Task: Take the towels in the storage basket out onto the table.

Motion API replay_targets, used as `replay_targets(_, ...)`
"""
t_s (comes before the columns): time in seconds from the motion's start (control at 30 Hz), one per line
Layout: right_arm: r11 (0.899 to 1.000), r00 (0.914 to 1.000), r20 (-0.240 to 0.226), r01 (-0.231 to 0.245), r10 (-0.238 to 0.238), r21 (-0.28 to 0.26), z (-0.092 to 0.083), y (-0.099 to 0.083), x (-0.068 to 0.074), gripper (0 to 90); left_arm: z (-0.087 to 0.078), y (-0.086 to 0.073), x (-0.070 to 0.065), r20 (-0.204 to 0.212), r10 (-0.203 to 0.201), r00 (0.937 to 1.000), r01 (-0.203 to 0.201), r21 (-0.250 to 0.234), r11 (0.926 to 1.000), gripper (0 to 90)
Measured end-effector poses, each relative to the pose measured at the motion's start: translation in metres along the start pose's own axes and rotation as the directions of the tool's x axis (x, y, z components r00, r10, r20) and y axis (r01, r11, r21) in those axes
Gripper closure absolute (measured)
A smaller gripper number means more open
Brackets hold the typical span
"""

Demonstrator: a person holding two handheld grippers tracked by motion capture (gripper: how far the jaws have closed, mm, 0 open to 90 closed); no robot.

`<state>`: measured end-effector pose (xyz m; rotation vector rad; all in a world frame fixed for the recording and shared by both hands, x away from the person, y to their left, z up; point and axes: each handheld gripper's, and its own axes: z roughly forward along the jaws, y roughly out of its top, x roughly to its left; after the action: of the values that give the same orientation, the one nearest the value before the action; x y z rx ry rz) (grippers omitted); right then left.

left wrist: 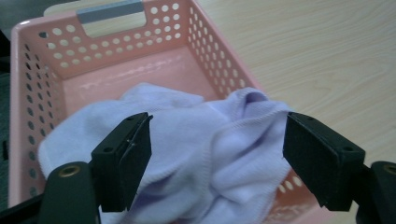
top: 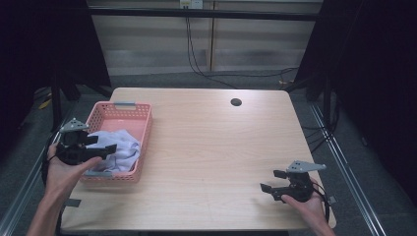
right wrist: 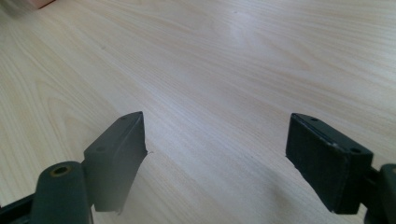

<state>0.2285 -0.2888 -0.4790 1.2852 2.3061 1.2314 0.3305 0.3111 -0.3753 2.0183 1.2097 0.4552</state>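
A pink perforated basket (top: 142,123) (left wrist: 42,65) stands at the table's left edge. Inside it lies a crumpled lavender cloth (top: 120,147) (left wrist: 205,149), bunched toward the basket's near end. My left gripper (top: 101,144) (left wrist: 217,158) hovers over the basket's near left corner, open, its jaws wide apart above the cloth with nothing pinched between them. My right gripper (top: 273,180) (right wrist: 217,158) rests low over bare wood at the table's near right, open and empty, pointing left.
The light wooden table (top: 211,142) (right wrist: 224,60) has a round cable hole (top: 236,102) near its far edge. Dark curtains flank the table, and cables run along the floor behind it. A grey handle (left wrist: 111,10) sits on the basket's far wall.
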Motion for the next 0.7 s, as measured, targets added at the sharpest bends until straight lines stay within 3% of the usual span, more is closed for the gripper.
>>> replay_targets(0.13, 1.000, 0.9999, 0.005, 0.011, -0.011, -0.003, 0.000, 0.000, 0.000, 19.8, 0.016, 0.006, 0.012, 0.027, -0.041, 0.9988, 0.040, 0.061, 0.9974, 24.9)
replay_targets(0.2, 1.000, 0.9999, 0.002, 0.015, -0.015, -0.005, -0.001, 0.001, 0.000, 20.0, 0.022, 0.009, 0.015, -0.008, -0.031, 0.9995, 0.031, 0.094, 0.9951, 22.9)
replay_targets(0.23, 1.000, 0.9999, 0.001, 0.014, -0.014, -0.006, 0.000, 0.001, 0.000, 20.0, 0.026, 0.010, 0.018, 0.023, -0.042, 0.9989, 0.039, 0.117, 0.9924, 20.3)
replay_targets(0.3, 1.000, 0.9998, 0.002, 0.021, -0.021, -0.004, 0.000, 0.001, 0.000, 20.0, 0.036, 0.009, 0.019, -0.021, -0.017, 0.9996, 0.020, 0.156, 0.9875, 20.5)
replay_targets(0.33, 1.000, 0.9999, 0.000, 0.014, -0.014, -0.002, 0.000, 0.000, 0.001, 20.0, 0.046, 0.005, 0.021, -0.022, -0.012, 0.9997, 0.017, 0.230, 0.9730, 18.5)
replay_targets(0.37, 1.000, 0.9999, 0.000, 0.012, -0.012, -0.003, 0.000, 0.000, 0.000, 20.0, 0.046, 0.005, 0.021, -0.022, -0.012, 0.9997, 0.017, 0.230, 0.9730, 16.0)
replay_targets(0.43, 1.000, 1.0000, 0.004, 0.008, -0.008, -0.009, 0.001, 0.000, 0.000, 20.1, 0.058, -0.002, 0.028, -0.030, -0.020, 0.9993, 0.028, 0.288, 0.9573, 16.2)
replay_targets(0.47, 1.000, 1.0000, 0.004, 0.008, -0.008, -0.009, 0.001, 0.000, 0.000, 20.1, 0.058, -0.002, 0.028, -0.030, -0.020, 0.9993, 0.028, 0.288, 0.9573, 14.8)
replay_targets(0.5, 1.000, 1.0000, -0.006, 0.008, -0.008, -0.011, 0.001, 0.001, 0.001, 20.1, 0.065, -0.006, 0.030, -0.020, -0.006, 0.9998, 0.013, 0.338, 0.9412, 14.4)
replay_targets(0.53, 1.000, 1.0000, -0.006, 0.008, -0.008, -0.011, 0.001, 0.001, 0.001, 20.1, 0.065, -0.006, 0.030, -0.020, -0.006, 0.9998, 0.013, 0.338, 0.9412, 12.2)
replay_targets(0.57, 1.000, 0.9997, -0.023, -0.006, 0.006, -0.021, 0.001, 0.001, 0.002, 20.1, 0.071, -0.009, 0.027, -0.021, 0.047, 0.9987, -0.036, 0.377, 0.9255, 8.6)
replay_targets(0.6, 1.000, 0.9990, -0.042, -0.019, 0.018, -0.018, 0.001, 0.001, 0.001, 20.0, 0.073, -0.010, 0.026, -0.018, 0.070, 0.9974, -0.057, 0.396, 0.9163, 6.5)
replay_targets(0.63, 0.999, 0.9983, -0.050, -0.033, 0.032, -0.017, 0.002, 0.001, 0.000, 19.2, 0.073, -0.010, 0.026, -0.018, 0.070, 0.9974, -0.057, 0.396, 0.9163, 4.0)
replay_targets(0.67, 0.999, 0.9983, -0.050, -0.033, 0.032, -0.017, 0.002, 0.001, 0.000, 19.2, 0.077, -0.011, 0.027, -0.015, 0.056, 0.9983, -0.045, 0.416, 0.9082, 4.0)
replay_targets(0.7, 0.999, 0.9982, -0.049, -0.035, 0.035, 0.001, 0.003, 0.001, 0.000, 18.3, 0.079, -0.011, 0.029, -0.015, 0.070, 0.9974, -0.056, 0.444, 0.8944, 0.0)
